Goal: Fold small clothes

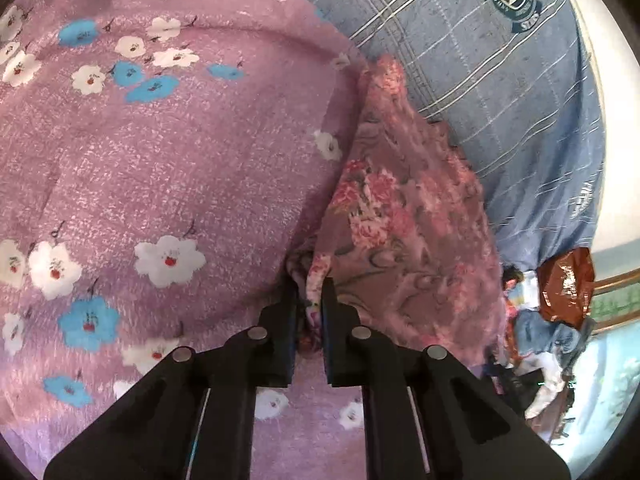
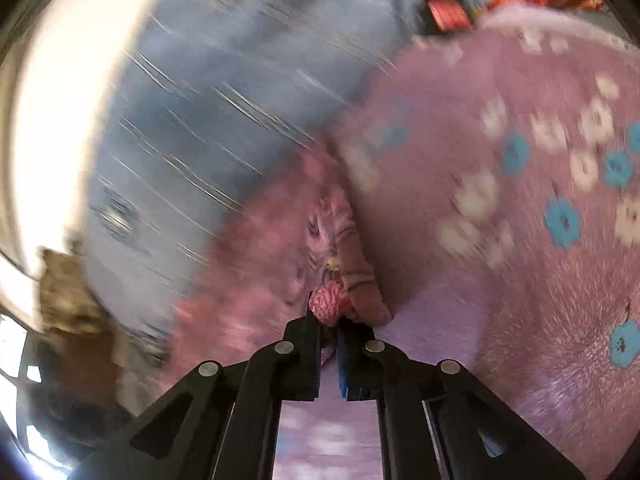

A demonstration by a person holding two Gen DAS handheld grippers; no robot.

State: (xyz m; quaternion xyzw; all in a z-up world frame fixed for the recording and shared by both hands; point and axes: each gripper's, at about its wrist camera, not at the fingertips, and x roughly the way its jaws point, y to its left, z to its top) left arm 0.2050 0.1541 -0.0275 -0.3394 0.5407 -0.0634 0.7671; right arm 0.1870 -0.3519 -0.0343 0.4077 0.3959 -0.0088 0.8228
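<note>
Purple bedspread (image 1: 160, 168) under floral garment (image 1: 400, 216), lengthwise away from both claws.

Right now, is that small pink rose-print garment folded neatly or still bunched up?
Bunched up. The rose-print garment lies rumpled in a heap on the purple flowered blanket, its edge gathered into creases, no flat layers.

We see our left gripper (image 1: 309, 296) angled down, jaws nearly closed and pinching cloth (image 1: 400, 216), our right gripper (image 2: 329, 322) angled down too, jaws clamped tight on the same cloth's edge
</note>
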